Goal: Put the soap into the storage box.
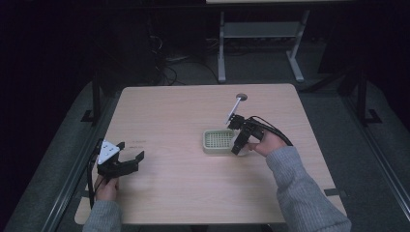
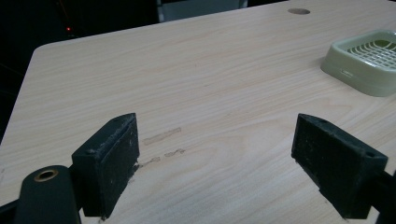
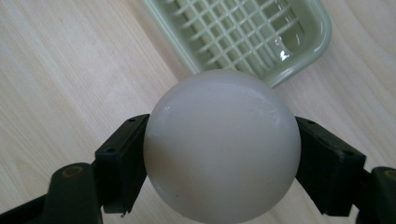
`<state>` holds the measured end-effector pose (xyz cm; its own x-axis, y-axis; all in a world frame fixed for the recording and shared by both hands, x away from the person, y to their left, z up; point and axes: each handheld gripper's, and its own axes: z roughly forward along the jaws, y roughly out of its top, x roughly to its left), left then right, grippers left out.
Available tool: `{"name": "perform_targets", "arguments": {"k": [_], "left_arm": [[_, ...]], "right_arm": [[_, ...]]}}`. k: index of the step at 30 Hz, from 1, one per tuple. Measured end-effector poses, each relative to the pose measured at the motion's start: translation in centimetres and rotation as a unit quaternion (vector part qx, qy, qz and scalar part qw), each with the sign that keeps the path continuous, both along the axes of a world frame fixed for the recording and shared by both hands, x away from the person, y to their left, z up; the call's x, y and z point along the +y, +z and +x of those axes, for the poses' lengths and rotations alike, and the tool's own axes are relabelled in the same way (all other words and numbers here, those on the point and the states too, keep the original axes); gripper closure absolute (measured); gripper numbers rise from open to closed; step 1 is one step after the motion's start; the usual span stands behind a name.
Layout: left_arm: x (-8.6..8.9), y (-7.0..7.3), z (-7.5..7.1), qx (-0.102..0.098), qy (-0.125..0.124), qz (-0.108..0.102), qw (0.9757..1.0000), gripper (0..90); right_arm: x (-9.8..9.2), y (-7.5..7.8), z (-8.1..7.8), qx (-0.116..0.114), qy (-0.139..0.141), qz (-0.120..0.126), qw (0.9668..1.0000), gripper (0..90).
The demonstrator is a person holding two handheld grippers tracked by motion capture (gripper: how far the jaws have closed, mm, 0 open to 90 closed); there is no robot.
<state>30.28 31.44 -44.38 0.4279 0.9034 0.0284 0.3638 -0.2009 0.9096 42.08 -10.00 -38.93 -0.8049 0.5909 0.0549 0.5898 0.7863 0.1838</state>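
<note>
The light wooden table (image 1: 183,193) takes up the middle of the high view, dark floor all around it, and a small round hole (image 1: 241,97) sits near its far edge. At the bottom right, a grey-sleeved forearm (image 1: 304,193) reaches in toward the table's centre-right. At the bottom left, the other sleeve (image 1: 101,217) barely clears the near edge.

On to the pale green basket (image 1: 218,141), a shallow rectangular tray with a grid floor, flat on the table right of centre. It also appears at the right edge of the left gripper view (image 2: 369,60), well away from that gripper's jaws.

The right gripper (image 1: 238,145) is just beside the basket's right end, tilted down, with its grey plate sticking up behind it. In its own view, the jaws are clamped on either side of a smooth white ball (image 3: 222,147), one pad on each flank. The ball hangs above bare wood, close to the basket's corner (image 3: 299,51) but not inside it.

The left gripper (image 1: 131,157) rests low near the table's near left edge, its jaws spread wide with nothing between them, just bare tabletop carrying a few faint scuff marks (image 2: 163,142).
</note>
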Motion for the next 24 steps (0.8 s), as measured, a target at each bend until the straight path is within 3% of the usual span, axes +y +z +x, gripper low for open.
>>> {"name": "perform_targets", "arguments": {"k": [24], "left_arm": [[0.0, 0.0, 0.0, -0.001, -0.001, 0.000, 1.0000, 14.8]], "right_arm": [[2.9, 0.1, 2.7, 0.004, 0.006, -0.008, 0.9999, 23.9]]}}
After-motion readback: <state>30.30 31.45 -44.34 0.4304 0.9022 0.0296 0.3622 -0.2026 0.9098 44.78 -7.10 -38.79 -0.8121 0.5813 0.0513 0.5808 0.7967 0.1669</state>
